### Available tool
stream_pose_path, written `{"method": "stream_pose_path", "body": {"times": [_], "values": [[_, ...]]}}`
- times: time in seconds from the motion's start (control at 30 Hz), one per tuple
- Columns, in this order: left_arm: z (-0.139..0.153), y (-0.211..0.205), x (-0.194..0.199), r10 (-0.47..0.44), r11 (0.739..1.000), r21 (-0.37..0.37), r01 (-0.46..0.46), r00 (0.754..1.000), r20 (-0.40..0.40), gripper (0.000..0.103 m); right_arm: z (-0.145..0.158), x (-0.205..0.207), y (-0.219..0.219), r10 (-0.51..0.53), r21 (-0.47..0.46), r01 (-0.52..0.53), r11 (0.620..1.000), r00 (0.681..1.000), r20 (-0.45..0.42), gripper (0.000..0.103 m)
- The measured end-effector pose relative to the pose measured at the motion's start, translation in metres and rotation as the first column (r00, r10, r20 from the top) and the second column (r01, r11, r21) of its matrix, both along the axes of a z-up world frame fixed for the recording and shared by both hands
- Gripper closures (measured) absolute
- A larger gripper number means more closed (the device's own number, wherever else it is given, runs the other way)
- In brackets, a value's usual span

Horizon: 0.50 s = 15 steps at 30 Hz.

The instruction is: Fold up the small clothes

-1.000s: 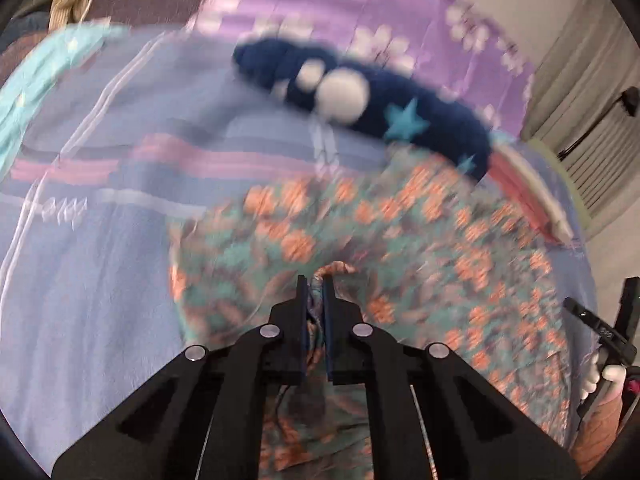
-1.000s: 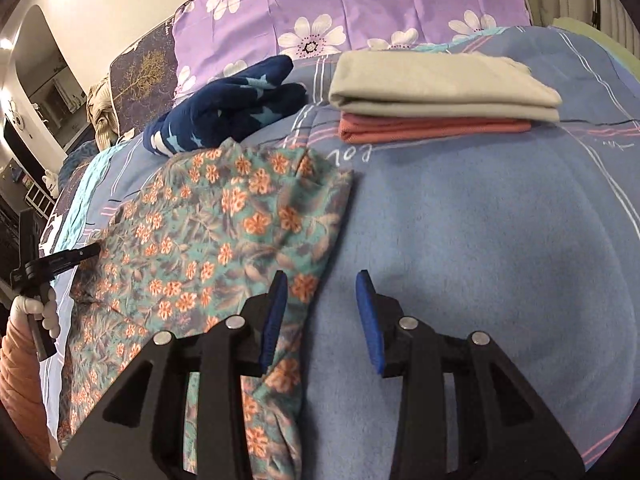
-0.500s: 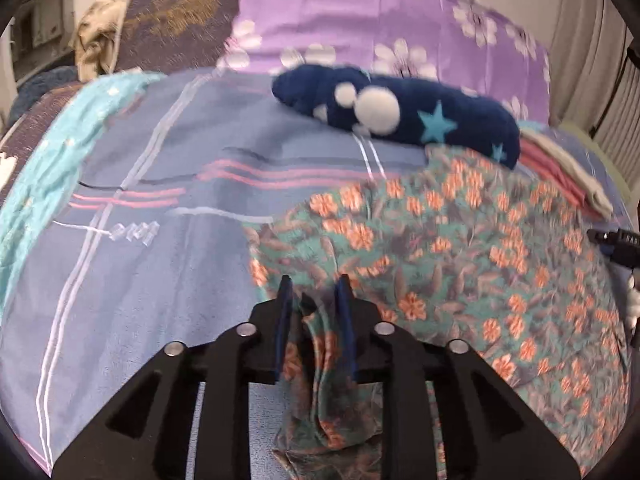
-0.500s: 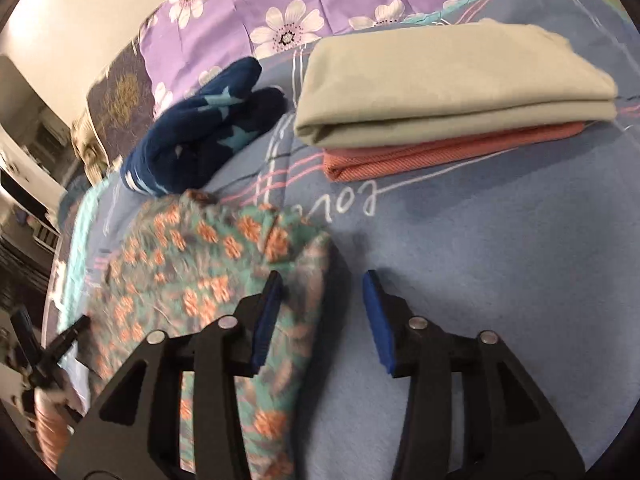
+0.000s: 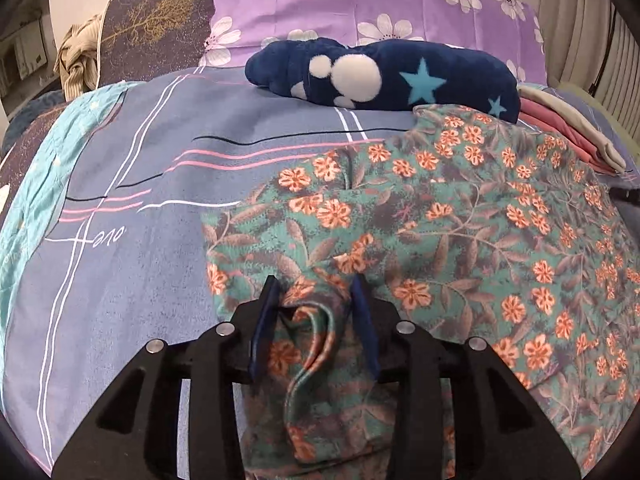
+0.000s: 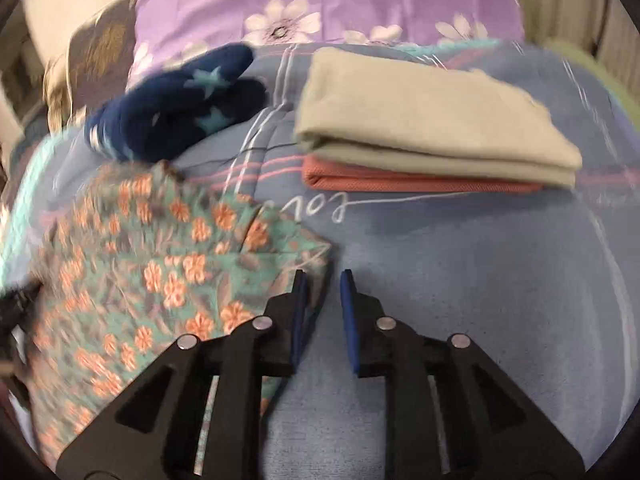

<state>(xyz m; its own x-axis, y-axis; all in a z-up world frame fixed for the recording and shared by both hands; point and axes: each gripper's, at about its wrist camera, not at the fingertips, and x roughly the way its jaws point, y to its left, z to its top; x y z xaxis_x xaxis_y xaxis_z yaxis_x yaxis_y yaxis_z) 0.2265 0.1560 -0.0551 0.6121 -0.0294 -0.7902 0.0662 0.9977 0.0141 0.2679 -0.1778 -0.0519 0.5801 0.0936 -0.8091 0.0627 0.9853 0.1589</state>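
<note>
- Floral garment (image 5: 460, 232) lies spread across the blue bedspread (image 5: 152, 264), rumpled near its close edge, not yet folded.
- Star-patterned navy fleece (image 5: 400, 76) waits unfolded near the purple pillow (image 5: 360, 4).
- Beige cloth (image 6: 428, 120) sits folded on a folded coral cloth (image 6: 400, 184): two pieces look done, two seem left.
- Left gripper (image 5: 316, 284) is opening, a fold of floral fabric loose between its jaws.
- Right gripper (image 6: 322, 278) is closing at the garment's corner; only bedspread shows in the gap.
</note>
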Motion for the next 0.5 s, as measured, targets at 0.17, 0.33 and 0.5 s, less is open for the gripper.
{"method": "stream_pose_path", "body": {"times": [0.17, 0.33, 0.5], "values": [[-0.004, -0.010, -0.001, 0.000, 0.998, 0.065, -0.001, 1.000, 0.018, 0.064, 0.046, 0.023, 0.029, 0.117, 0.132, -0.129, 0.983, 0.989, 0.092, 0.062], [-0.003, -0.009, -0.004, 0.007, 0.998, 0.067, -0.010, 0.999, 0.040, 0.064, 0.029, 0.094, 0.073, 0.203, 0.263, -0.183, 0.947, 0.978, -0.052, 0.054], [-0.004, -0.005, -0.005, 0.009, 0.999, 0.044, -0.010, 0.999, 0.040, 0.063, -0.029, 0.135, 0.081, 0.131, 0.357, -0.031, 0.934, 0.956, -0.261, 0.062]]}}
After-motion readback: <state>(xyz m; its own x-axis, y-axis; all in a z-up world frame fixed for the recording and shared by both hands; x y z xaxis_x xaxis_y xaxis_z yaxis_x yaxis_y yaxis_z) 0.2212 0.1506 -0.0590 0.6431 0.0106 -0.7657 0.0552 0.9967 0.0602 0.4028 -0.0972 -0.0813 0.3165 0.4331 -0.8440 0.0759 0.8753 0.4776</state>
